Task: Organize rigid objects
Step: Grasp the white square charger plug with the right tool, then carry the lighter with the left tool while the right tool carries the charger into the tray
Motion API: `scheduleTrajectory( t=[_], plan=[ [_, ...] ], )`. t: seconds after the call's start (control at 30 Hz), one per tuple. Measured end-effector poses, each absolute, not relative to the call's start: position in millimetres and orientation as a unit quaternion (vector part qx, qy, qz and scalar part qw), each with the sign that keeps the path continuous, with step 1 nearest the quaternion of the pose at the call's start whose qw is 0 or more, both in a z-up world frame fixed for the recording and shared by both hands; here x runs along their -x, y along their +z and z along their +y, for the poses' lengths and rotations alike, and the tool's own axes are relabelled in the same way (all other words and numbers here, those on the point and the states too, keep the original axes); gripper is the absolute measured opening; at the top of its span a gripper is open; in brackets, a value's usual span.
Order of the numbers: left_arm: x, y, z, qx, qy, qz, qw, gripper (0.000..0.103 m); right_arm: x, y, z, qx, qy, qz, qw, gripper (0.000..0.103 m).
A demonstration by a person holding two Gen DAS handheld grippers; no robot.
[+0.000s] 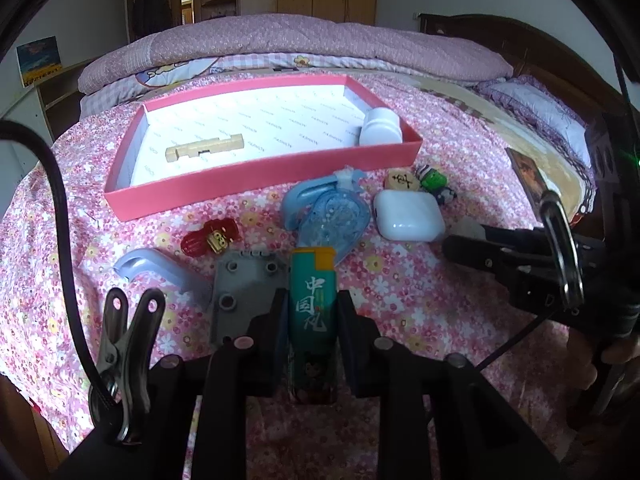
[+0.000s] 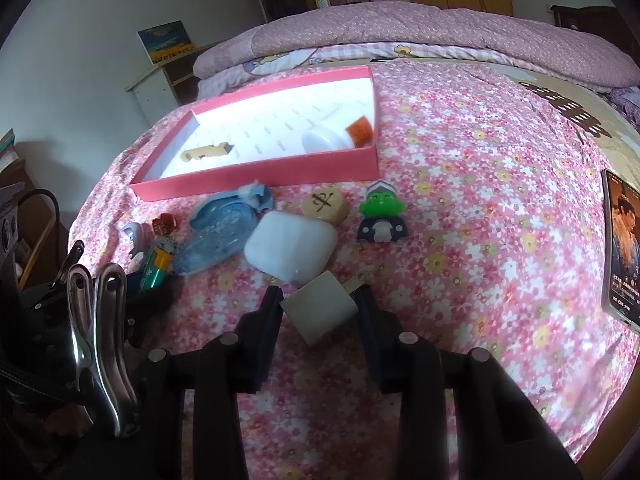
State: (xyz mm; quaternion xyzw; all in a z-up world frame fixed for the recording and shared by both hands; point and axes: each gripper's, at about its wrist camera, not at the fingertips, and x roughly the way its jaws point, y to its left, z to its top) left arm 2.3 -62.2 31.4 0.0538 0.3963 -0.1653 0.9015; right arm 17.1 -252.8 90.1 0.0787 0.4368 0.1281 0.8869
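My left gripper (image 1: 313, 300) is shut on a green lighter (image 1: 314, 280), which stands upright between the fingers just above the flowered bedsheet. My right gripper (image 2: 320, 300) is shut on a small white charger cube (image 2: 318, 310), tilted corner-up, with both pads against its sides. An open pink box (image 1: 260, 178) lies further back on the bed. It holds a wooden block (image 1: 204, 149), a white bottle (image 1: 380, 128) and an orange item (image 2: 360, 132).
Between the grippers and the box lie a blue tape dispenser (image 1: 328, 216), a white case (image 2: 290, 246), a wooden chess piece (image 2: 324, 206), a green toy (image 2: 380, 212), a red toy (image 1: 208, 240), a pale-blue hook (image 1: 160, 268) and a grey plate (image 1: 244, 288). A phone (image 2: 620, 244) lies at the right.
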Motion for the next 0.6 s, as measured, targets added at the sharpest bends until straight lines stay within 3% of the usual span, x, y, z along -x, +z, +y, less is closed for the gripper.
scheduleTrajectory(
  t=[0.6],
  plan=[
    [1.3,53.0,-48.6,-0.028,-0.159,0.373,0.914,0.024,-9.3,110.7,-241.3,-0.079,0.152,0.419,0.892,0.038]
  ],
)
